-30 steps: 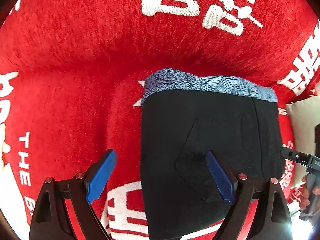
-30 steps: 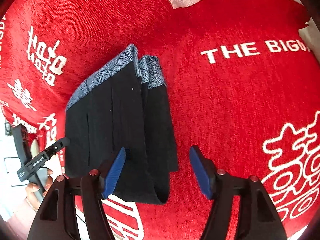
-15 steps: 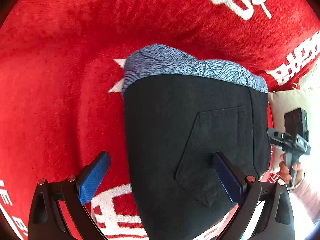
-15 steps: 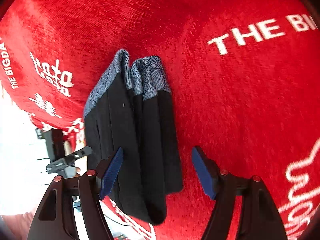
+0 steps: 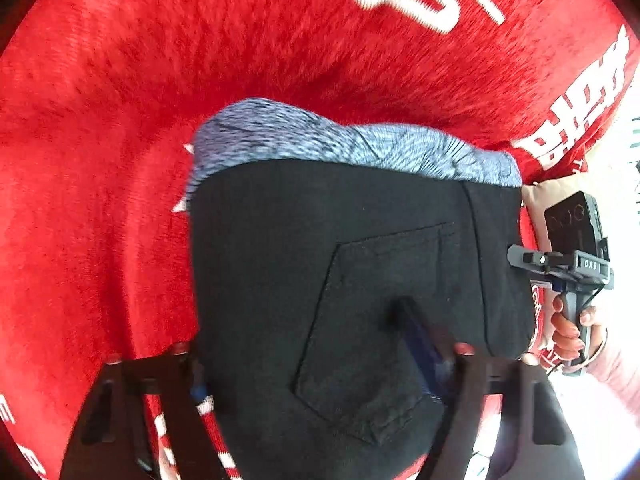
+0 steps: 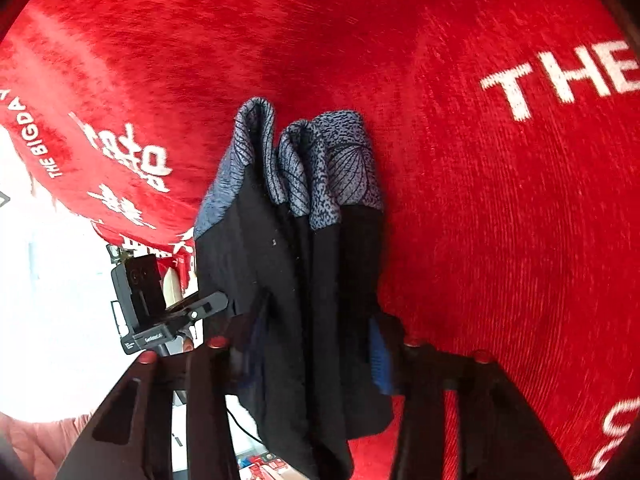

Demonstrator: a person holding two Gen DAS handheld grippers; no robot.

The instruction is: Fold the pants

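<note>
The black pants with a blue-grey patterned waistband lie folded on the red cloth; the back pocket faces up. My left gripper straddles the near end of the bundle, its blue pads closed in on the fabric. In the right wrist view the same pants show as several stacked layers, and my right gripper closes on their near end, one blue pad against the side.
A red blanket with white lettering covers the surface. Its edge falls away at the left of the right wrist view. The other hand-held gripper shows at the right of the left wrist view.
Both grippers moved forward over the folded pants and their jaws narrowed from wide open onto the fabric. The pants look lifted at the near end.
</note>
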